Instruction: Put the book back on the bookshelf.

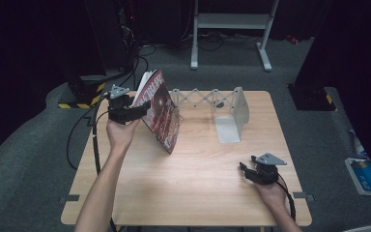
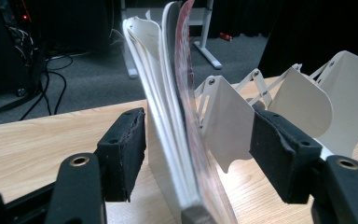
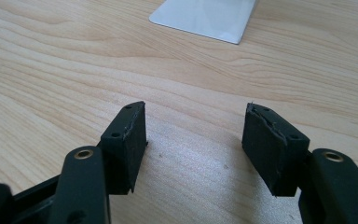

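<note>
A magazine (image 1: 162, 113) with a dark red cover stands on its edge at the table's back left, leaning, its pages fanned at the top. My left gripper (image 1: 141, 109) is open astride the magazine (image 2: 186, 93), with a gap between each pad and the pages. Just behind it stretches a white accordion book rack (image 1: 207, 99) with upright end plates (image 2: 228, 126). At the front right, my right gripper (image 1: 249, 170) is open low over the bare wood (image 3: 193, 144), nothing between its pads.
The rack's large right end plate (image 1: 234, 116) and its flat base (image 3: 205, 16) stand at the back centre of the wooden table (image 1: 198, 193). Cables and a white frame's legs (image 1: 265, 53) lie on the grey floor beyond.
</note>
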Action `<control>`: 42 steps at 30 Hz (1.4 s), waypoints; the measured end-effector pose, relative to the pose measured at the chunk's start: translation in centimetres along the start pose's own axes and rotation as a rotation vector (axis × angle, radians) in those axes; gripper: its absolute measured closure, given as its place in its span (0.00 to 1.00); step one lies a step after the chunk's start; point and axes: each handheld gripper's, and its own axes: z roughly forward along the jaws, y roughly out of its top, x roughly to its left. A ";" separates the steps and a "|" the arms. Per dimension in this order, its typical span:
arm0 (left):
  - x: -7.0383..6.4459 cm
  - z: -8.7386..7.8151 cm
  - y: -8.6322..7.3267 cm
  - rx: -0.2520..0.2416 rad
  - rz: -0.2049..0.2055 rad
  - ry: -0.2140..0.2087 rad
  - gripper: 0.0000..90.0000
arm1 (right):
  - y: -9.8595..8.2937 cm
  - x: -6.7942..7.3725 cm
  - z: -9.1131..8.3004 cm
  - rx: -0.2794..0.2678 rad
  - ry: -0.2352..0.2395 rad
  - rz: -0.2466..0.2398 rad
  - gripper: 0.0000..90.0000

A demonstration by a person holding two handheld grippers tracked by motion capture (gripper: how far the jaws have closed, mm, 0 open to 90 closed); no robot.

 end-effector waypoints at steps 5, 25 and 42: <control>0.2 -0.6 -0.1 -0.014 -0.001 -0.005 0.39 | 0.0 0.0 0.0 0.000 0.000 0.000 0.44; 1.0 -1.8 -1.0 -0.024 -0.003 -0.001 0.39 | 0.0 0.0 0.0 -0.001 0.000 0.000 0.44; 1.5 -3.5 -1.8 -0.083 -0.037 -0.037 0.39 | 0.0 0.0 0.0 -0.001 -0.001 0.001 0.44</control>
